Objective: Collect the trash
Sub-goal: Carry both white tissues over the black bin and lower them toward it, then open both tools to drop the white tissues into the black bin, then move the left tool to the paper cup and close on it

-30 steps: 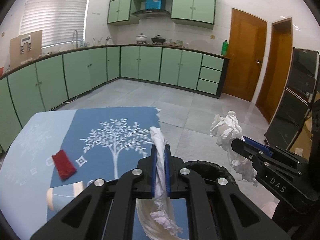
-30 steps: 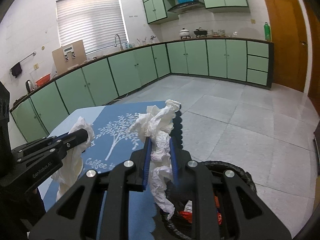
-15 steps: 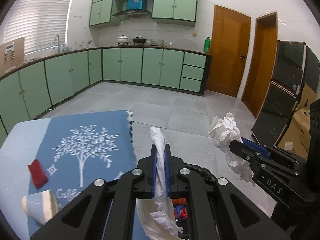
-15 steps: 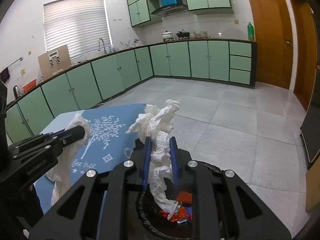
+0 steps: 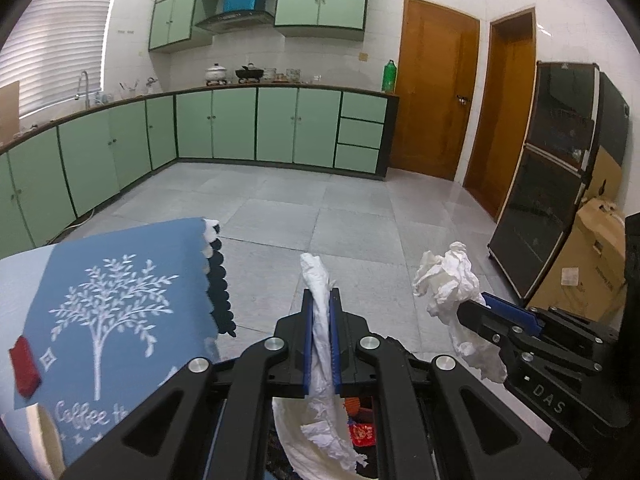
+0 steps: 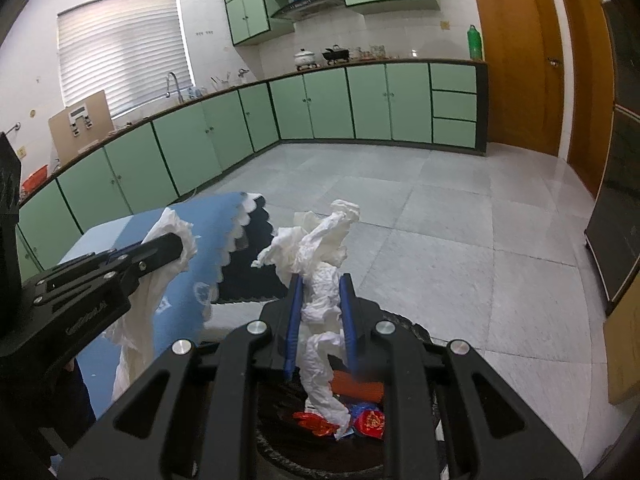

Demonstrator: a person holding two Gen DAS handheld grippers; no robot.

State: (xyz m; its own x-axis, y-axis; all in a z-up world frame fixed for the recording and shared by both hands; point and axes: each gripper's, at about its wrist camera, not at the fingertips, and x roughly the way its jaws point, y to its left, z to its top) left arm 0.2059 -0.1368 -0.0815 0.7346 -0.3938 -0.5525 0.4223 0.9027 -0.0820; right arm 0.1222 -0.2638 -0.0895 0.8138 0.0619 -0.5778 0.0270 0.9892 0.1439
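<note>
We note both grippers are black, angular linkages with silver round-head screws and blue finger pads; the right gripper carries white "DAS" lettering on its side.

"Coffee" on tablecloth; "DAS" on right hand-held gripper

tissues: white | tablecloth: blue, white tree print | cabinets: pale green

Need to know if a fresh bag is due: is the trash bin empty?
Not empty. The right wrist view shows red wrappers lying inside the black bin.
</note>
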